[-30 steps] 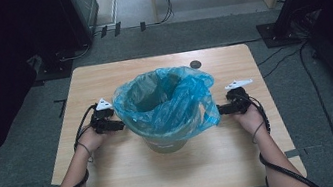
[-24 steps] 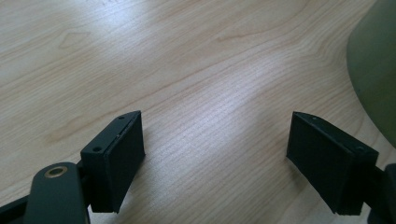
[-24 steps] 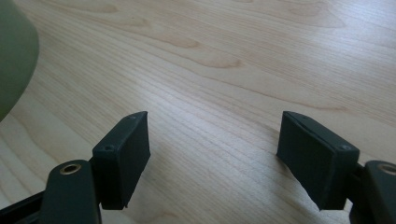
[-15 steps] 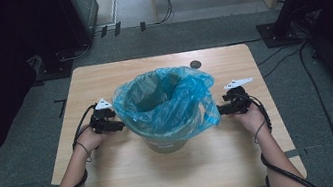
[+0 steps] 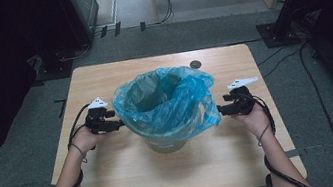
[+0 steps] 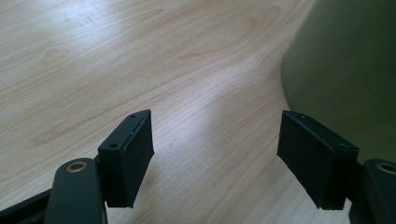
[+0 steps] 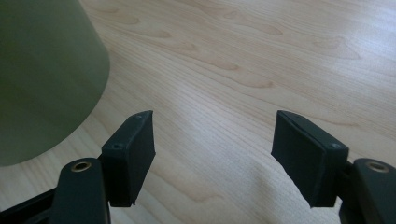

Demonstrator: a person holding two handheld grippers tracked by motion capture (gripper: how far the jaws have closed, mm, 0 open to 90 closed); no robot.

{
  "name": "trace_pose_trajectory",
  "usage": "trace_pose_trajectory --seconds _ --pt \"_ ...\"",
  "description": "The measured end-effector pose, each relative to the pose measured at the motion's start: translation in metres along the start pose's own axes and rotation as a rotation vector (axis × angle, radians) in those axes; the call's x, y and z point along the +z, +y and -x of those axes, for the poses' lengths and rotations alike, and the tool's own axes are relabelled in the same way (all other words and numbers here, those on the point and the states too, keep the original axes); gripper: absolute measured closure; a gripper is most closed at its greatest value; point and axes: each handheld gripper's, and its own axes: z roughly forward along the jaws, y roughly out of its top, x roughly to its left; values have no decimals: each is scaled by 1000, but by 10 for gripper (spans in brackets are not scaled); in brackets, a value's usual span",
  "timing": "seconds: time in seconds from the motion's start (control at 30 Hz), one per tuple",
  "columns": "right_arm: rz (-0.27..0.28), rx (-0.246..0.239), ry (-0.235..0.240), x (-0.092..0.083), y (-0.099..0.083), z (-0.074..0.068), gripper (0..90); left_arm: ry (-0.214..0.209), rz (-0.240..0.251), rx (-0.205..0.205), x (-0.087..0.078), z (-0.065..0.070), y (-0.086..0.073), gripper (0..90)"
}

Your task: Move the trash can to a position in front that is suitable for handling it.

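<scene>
1. Left gripper (image 5: 118, 125) is sitting at the left flank of the bin, jaws pointing inward toward it. Jaws are released with nothing between them, and have just been closing a little; in the left gripper view bare wood is showing through the gap (image 6: 215, 154).
2. Right gripper (image 5: 221, 111) is sitting at the right flank of the bin, jaws pointing inward. Jaws are likewise released with nothing between them, and have just been closing slightly; in the right gripper view only wood grain is lying between the pads (image 7: 212, 156).
3. Bin (image 5: 165, 144) is standing upright near the middle of the desk (image 5: 118, 182), between the two grippers. Its olive wall is appearing at the right edge of the left gripper view (image 6: 345, 70) and at the left edge of the right gripper view (image 7: 42, 79), just beside each gripper's inner jaw but not inside the gap.
4. Blue bag (image 5: 177, 107) is lining the bin, its plastic folding out over the rim and draping down; the hem is hanging close to both gripper tips. Contact cannot be judged from the high view.
5. Small dark disc (image 5: 195, 64) is lying on the desk behind the bin, well apart from both grippers.
</scene>
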Motion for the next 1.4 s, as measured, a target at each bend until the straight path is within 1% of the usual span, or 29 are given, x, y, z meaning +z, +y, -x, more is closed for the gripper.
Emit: trace_pose_trajectory --seconds 0.1,0.13,0.2,0.23,0.27,0.33,0.4,0.5,0.57,0.63,0.73,0.8,0.87,0.97,1.03,1.1,1.13,1.2,1.27,1.3,1.4 --pt "9 -30 5 -5 1 -4 293 6 5 5 -2 0 1 266" --pt "10 -33 7 -7 1 -4 292 8 14 -9 -4 -2 2 268" --pt "16 -34 4 -9 1 -5 290 5 18 -14 -5 -2 3 271" --pt "20 -35 10 -11 2 -6 291 3 20 -10 -6 -2 4 271" --pt "26 -42 10 -12 2 -7 291 1 19 5 -8 -2 5 271" --pt "25 -43 11 -14 3 -8 290 -2 20 9 -8 -2 5 271" --pt "29 -55 15 -16 4 -10 290 -5 12 19 -9 -2 6 271" --pt "29 -66 16 -19 6 -13 291 -6 8 21 -10 -1 9 271" --pt "33 -85 19 -21 9 -17 291 -2 15 33 -13 1 11 271" --pt "31 -94 19 -22 10 -19 291 -4 22 33 -14 1 13 271" --pt "32 -103 20 -24 11 -20 292 -6 26 30 -16 2 15 271" --pt "30 -108 18 -26 12 -21 295 -1 22 46 -19 4 17 271" --pt "29 -116 17 -29 13 -21 298 -3 26 44 -19 5 18 271" --pt "30 -112 15 -31 14 -22 300 -10 30 45 -20 5 20 271" --pt "35 -106 15 -32 15 -22 303 -11 35 39 -20 5 20 271" --pt "40 -97 33 -34 15 -24 304 -21 40 45 -23 5 22 275" --pt "40 -97 33 -34 15 -24 304 -21 40 45 -23 5 22 277" --pt "53 -94 52 -37 17 -27 303 -45 45 36 -27 7 26 312" --pt "61 -99 58 -37 19 -29 302 -51 49 40 -28 8 27 312" --pt "68 -108 61 -39 21 -31 301 -55 51 51 -30 10 30 312" --pt "47 -120 46 -40 23 -35 301 -56 54 55 -33 11 31 312"
